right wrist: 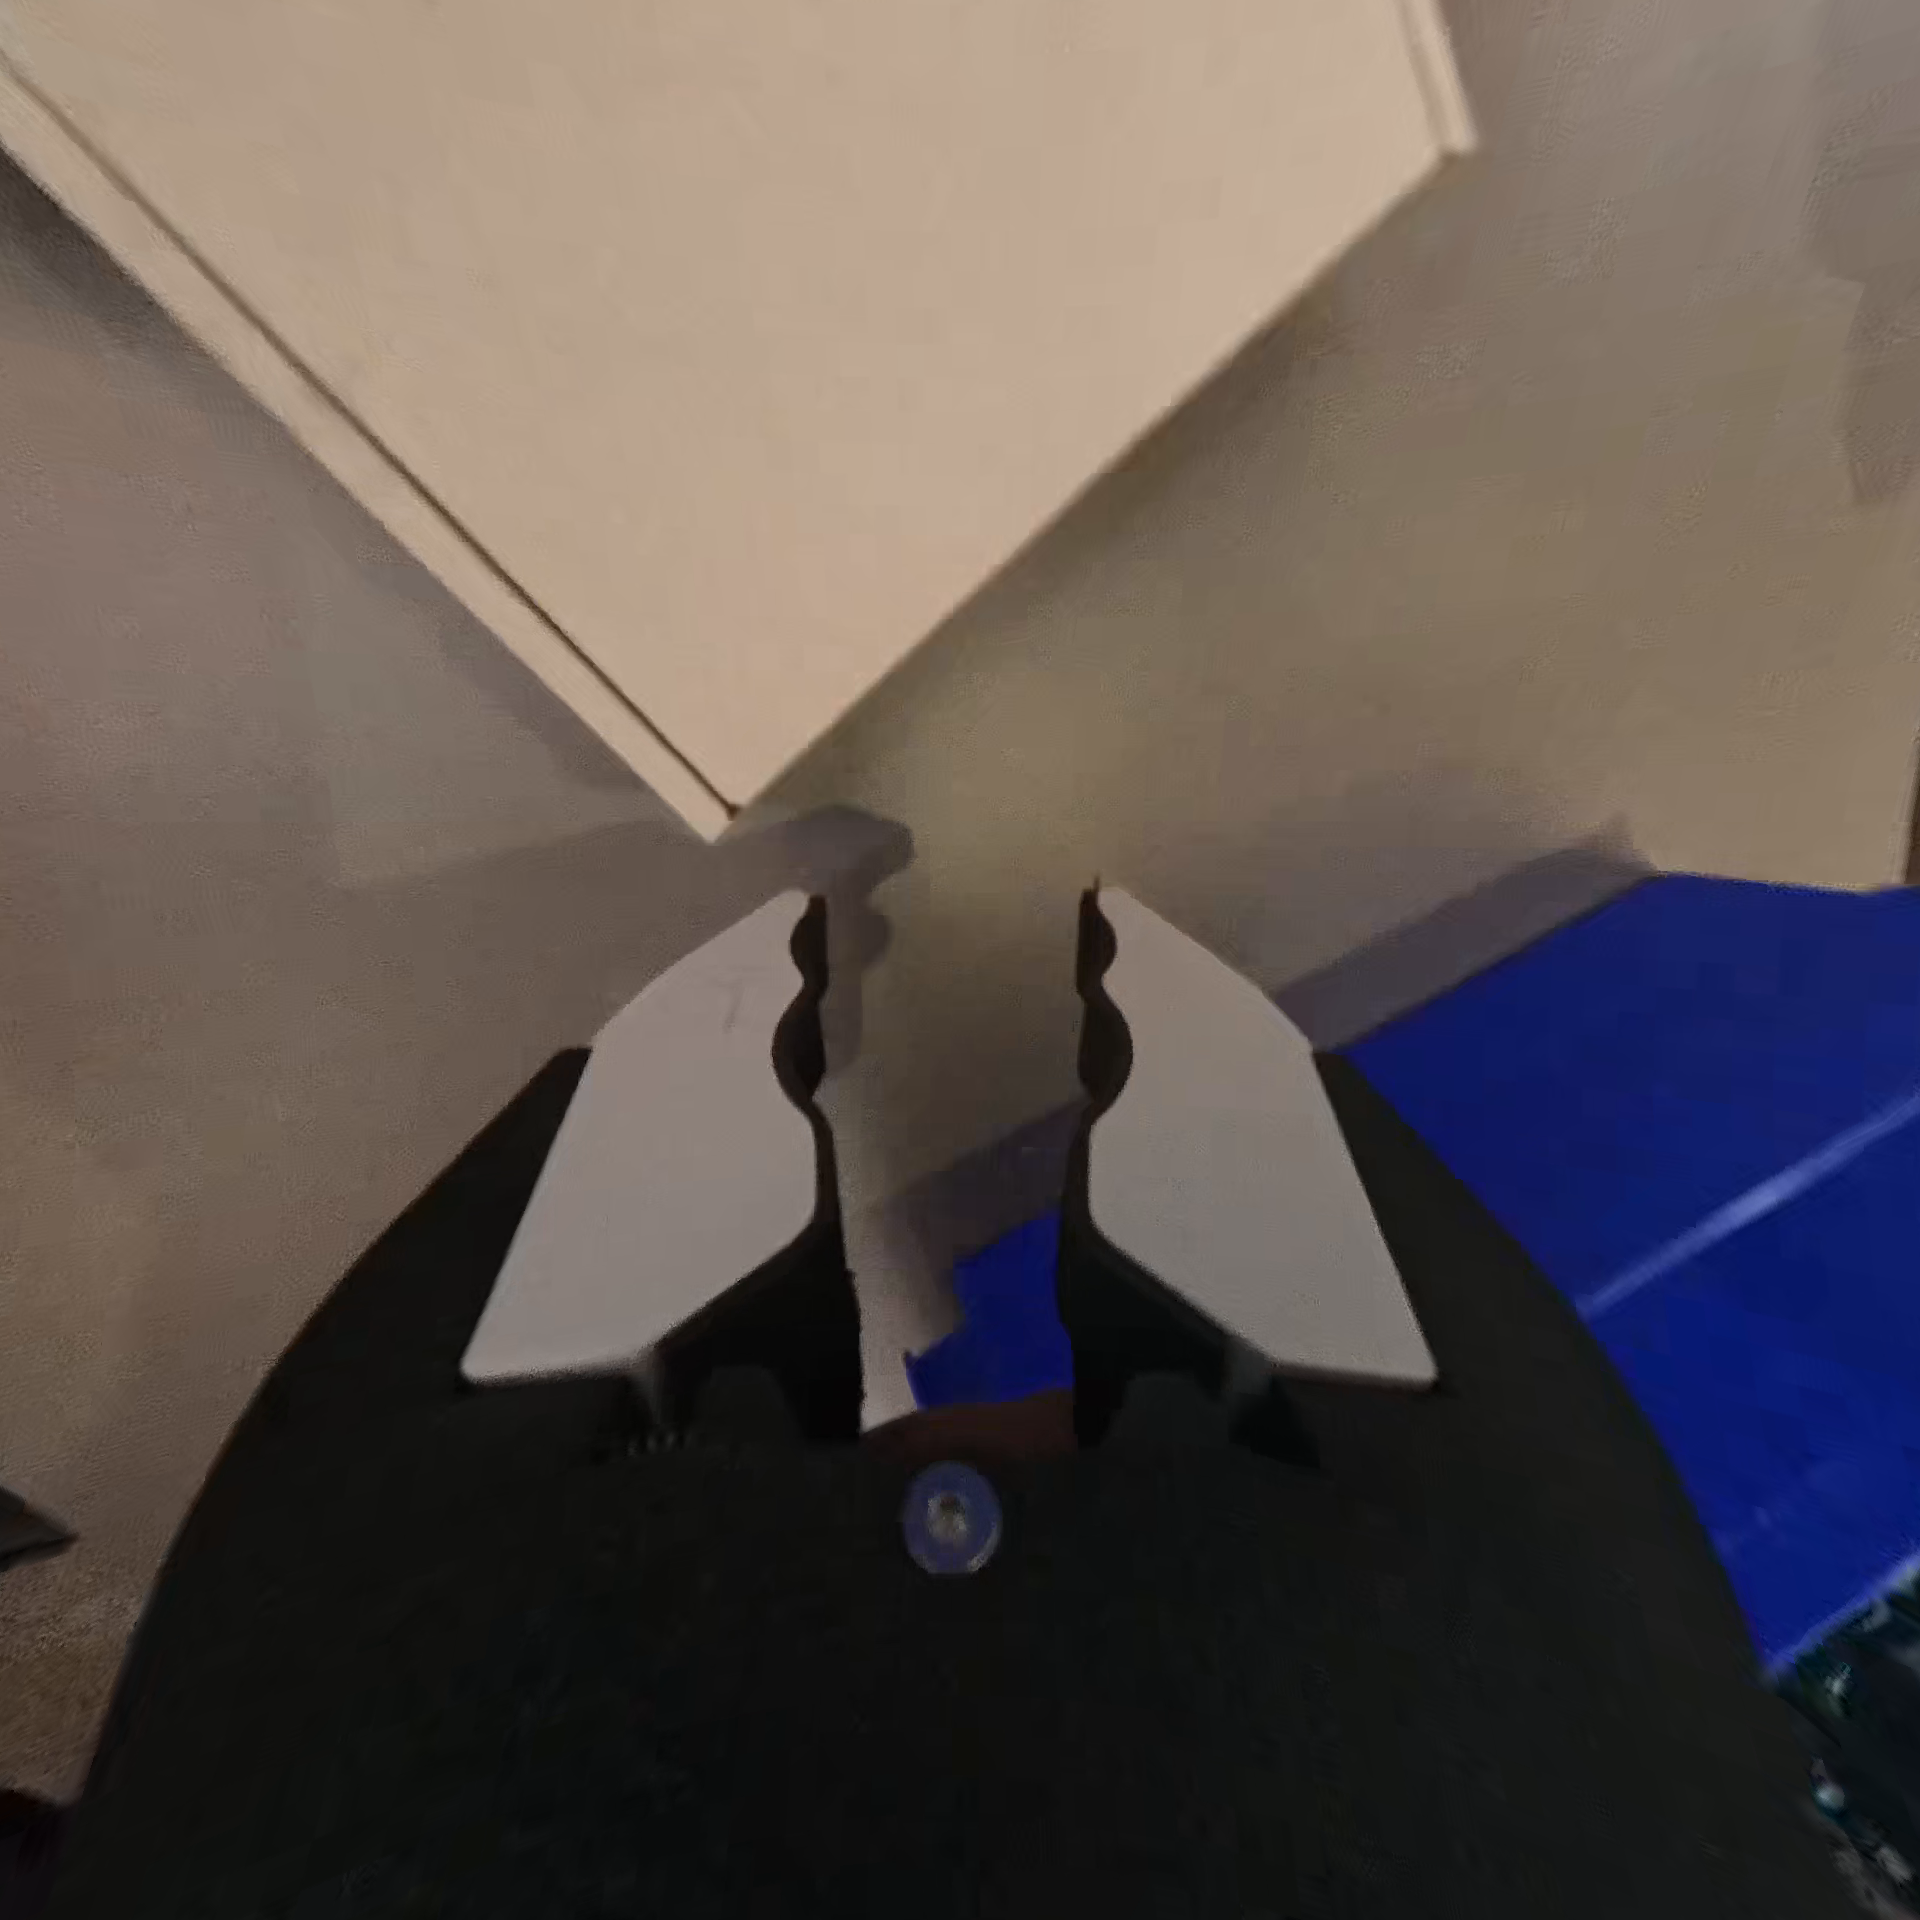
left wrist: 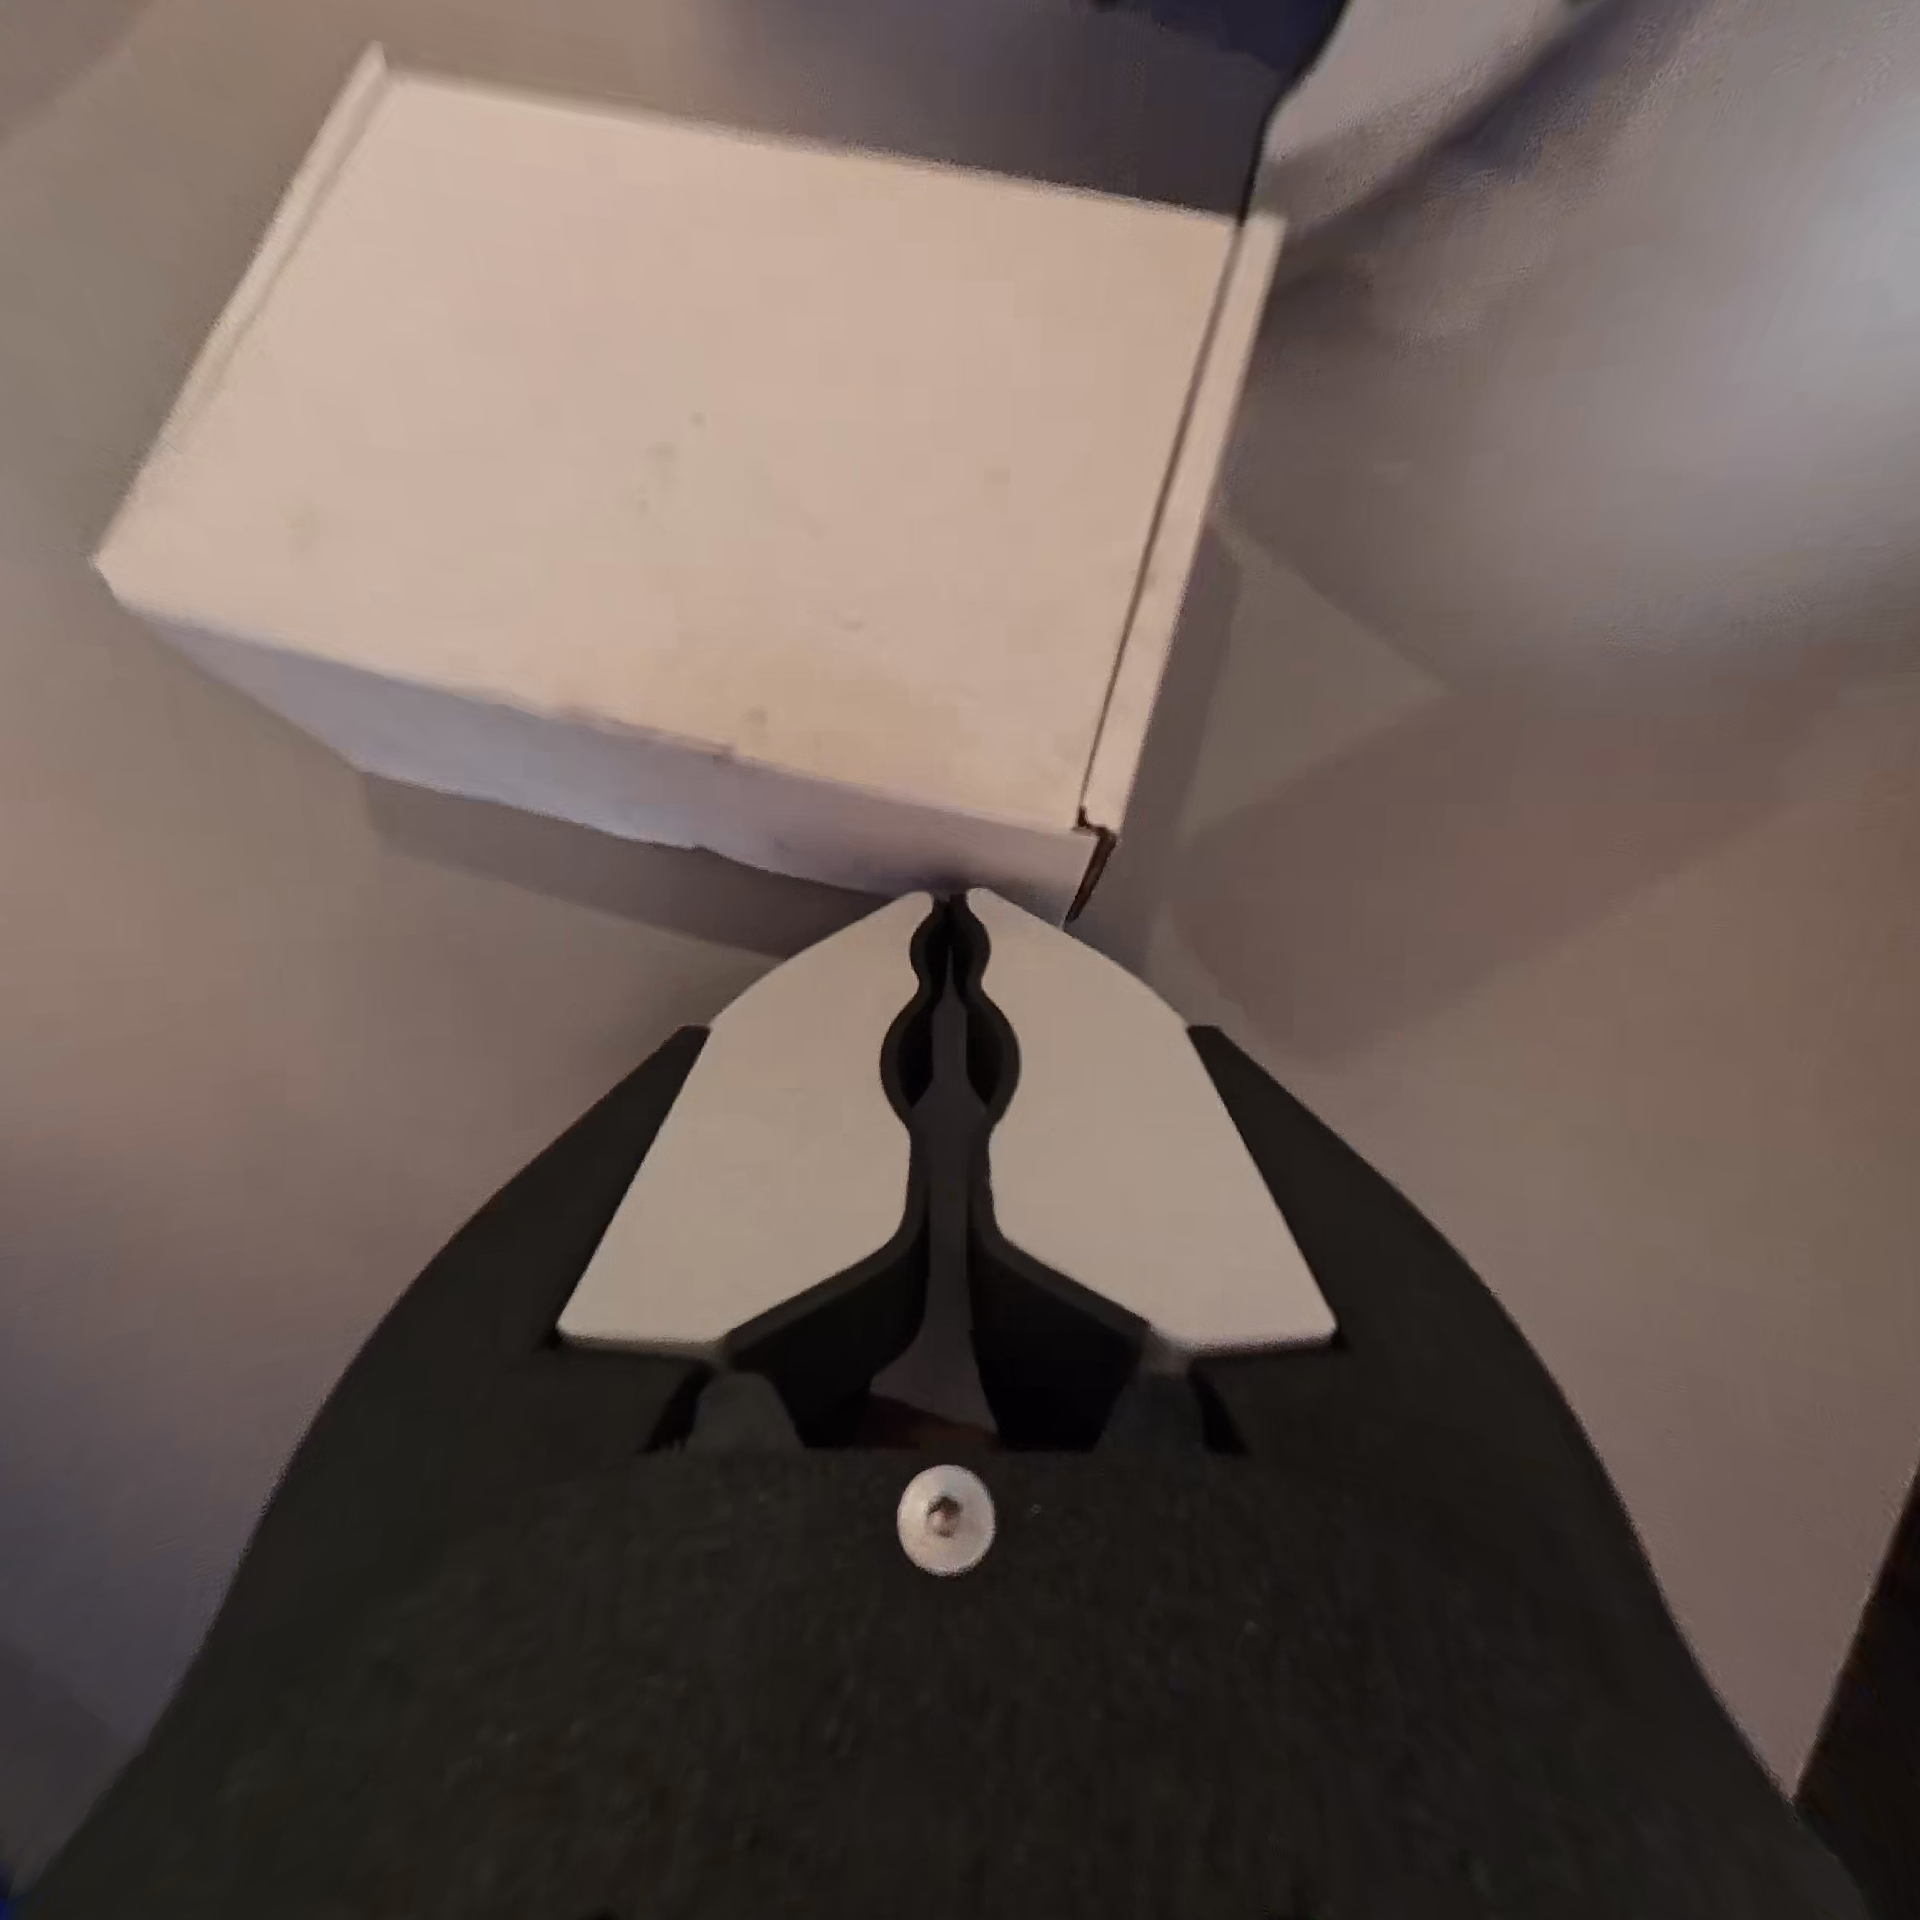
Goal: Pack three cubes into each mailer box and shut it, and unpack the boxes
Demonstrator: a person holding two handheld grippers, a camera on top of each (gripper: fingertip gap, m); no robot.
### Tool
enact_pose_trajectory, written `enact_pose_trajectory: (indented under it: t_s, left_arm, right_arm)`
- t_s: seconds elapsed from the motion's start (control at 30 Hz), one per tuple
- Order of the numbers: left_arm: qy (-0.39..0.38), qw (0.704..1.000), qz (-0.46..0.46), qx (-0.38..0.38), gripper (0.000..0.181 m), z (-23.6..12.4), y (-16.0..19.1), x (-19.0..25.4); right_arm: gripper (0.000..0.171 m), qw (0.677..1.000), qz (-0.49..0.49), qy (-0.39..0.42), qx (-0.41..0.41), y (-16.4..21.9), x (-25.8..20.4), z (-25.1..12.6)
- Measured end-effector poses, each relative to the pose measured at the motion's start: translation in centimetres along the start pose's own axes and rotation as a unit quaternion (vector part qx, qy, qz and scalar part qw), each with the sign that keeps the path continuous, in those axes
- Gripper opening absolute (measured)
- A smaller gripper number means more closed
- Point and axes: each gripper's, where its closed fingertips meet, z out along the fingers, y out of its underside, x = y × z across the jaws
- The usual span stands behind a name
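A pale beige table (left wrist: pixel 1558 727) carries a closed white mailer box (left wrist: pixel 675 468) and a blue box (right wrist: pixel 1662 1195).

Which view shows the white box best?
The left wrist view: the whole shut box shows, top, a side and the lid seam. The right wrist view shows only part of its top and one corner, cropped.

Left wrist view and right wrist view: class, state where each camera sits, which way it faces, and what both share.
Left wrist view: on the left gripper, looking down along its shut fingers at the closed white mailer box.
Right wrist view: on the right gripper, looking down past open fingers at a white mailer box corner, blue box alongside.
Shared: the beige tabletop, apparently one box.
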Motion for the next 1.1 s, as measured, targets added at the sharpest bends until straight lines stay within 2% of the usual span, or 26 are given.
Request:
enact_pose_trajectory:
  t_s: [0.07, 0.13, 0.2, 0.23, 0.3, 0.43, 0.57, 0.63, 0.73, 0.87, 1.1]
  left_arm:
    - [-0.027, 0.999, -0.011, 0.018, 0.007, -0.7, -0.6, -0.1]
    - [-0.039, 0.997, -0.055, 0.027, 0.02, -1.9, -0.2, -0.5]
    - [-0.067, 0.991, -0.102, 0.05, 0.02, -3.9, 0.8, -1.1]
    - [-0.087, 0.987, -0.118, 0.062, 0.02, -5.0, 1.5, -1.3]
    - [-0.113, 0.981, -0.139, 0.077, 0.02, -6.9, 3.3, -1.3]
    - [-0.141, 0.976, -0.151, 0.062, 0.02, -9.1, 6.2, -1.0]
    - [-0.158, 0.975, -0.138, 0.073, 0.02, -9.7, 6.3, -1.6]
    - [-0.171, 0.975, -0.129, 0.065, 0.02, -9.9, 6.8, -2.1]
    - [-0.185, 0.974, -0.118, 0.05, 0.019, -9.9, 7.6, -2.9]
    - [-0.18, 0.976, -0.113, 0.04, 0.018, -9.5, 8.1, -3.2]
    - [-0.203, 0.976, -0.07, 0.023, 0.014, -9.4, 8.3, -3.3]
  right_arm:
    - [0.065, 0.998, 0.062, 0.01, 0.022, -0.7, 1.5, -2.7]
    - [0.067, 0.985, 0.148, -0.058, 0.067, -3.4, 0.3, -4.5]
    - [0.087, 0.958, 0.239, -0.129, 0.09, -6.6, -1.5, -4.5]
    - [0.092, 0.951, 0.266, -0.137, 0.077, -7.6, -2.0, -3.8]
    - [0.106, 0.951, 0.29, -0.097, 0.054, -9.1, -1.9, -2.0]
    - [0.121, 0.944, 0.327, -0.037, -0.022, -10.5, -1.8, 1.3]
    - [0.123, 0.925, 0.375, -0.012, -0.056, -12.0, -1.5, 3.2]
    - [0.12, 0.926, 0.359, 0.042, -0.106, -11.0, -0.8, 4.1]
    - [0.127, 0.924, 0.34, 0.056, -0.166, -9.5, -1.4, 5.2]
    - [0.136, 0.934, 0.313, 0.045, -0.164, -8.4, -1.2, 6.0]
    - [0.134, 0.967, 0.216, 0.007, -0.136, -6.8, -0.3, 5.3]
